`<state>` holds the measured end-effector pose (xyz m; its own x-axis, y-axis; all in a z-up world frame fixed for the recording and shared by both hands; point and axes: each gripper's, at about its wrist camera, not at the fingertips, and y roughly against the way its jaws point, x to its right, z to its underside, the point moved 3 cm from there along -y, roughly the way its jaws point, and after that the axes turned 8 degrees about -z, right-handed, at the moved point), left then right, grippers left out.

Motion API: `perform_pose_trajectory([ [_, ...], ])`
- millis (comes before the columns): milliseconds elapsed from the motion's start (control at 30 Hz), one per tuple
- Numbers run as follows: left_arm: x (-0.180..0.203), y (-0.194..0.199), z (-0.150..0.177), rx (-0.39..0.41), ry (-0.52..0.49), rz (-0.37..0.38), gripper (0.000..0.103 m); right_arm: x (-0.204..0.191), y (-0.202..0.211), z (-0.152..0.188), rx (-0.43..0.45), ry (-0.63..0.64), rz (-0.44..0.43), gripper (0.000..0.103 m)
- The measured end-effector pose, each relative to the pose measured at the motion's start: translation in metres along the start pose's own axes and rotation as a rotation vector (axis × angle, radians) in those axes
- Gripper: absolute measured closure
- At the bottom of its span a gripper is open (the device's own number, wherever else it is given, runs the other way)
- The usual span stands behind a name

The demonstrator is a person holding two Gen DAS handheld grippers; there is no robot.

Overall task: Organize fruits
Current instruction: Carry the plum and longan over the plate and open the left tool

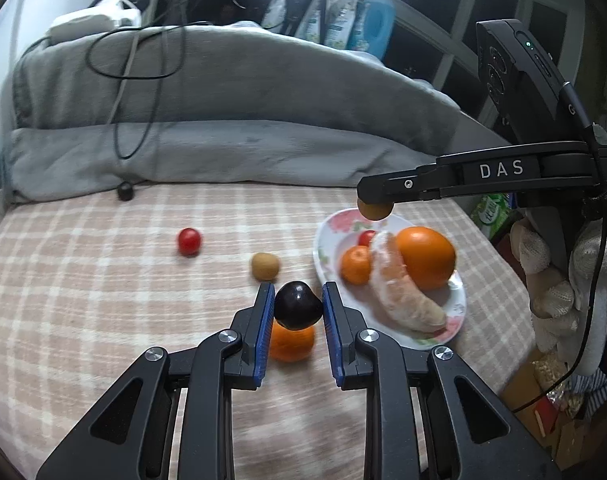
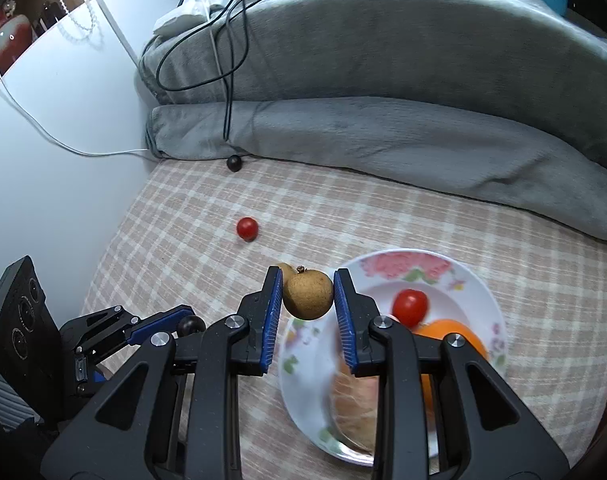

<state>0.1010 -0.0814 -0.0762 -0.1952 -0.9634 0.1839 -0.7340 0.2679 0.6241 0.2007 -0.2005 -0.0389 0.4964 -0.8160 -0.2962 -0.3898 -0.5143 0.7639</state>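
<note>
Checked bedding (image 1: 83,300) lies open left of both tongs. Left gripper (image 1: 298,307) grips a dark plum (image 1: 297,306) above a tangerine (image 1: 292,342); right gripper (image 2: 308,296) pinches a brown longan (image 2: 308,295) over the plate rim (image 2: 499,312).

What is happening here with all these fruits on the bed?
A person is gathering fruits onto a floral plate. The left tool grips a dark plum above the checked sheet. The right tool holds a brown longan over the plate's edge. An orange, a mandarin and a peeled segment already lie on the plate. A cherry tomato waits on the sheet.
</note>
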Motion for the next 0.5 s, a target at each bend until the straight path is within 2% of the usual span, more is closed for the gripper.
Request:
perform_pose_trajectory([
  [500,0.045,-0.024,-0.004,-0.035,-0.062,0.048,0.081,0.043,0.018,0.009,0.025,-0.06,0.026,0.076],
])
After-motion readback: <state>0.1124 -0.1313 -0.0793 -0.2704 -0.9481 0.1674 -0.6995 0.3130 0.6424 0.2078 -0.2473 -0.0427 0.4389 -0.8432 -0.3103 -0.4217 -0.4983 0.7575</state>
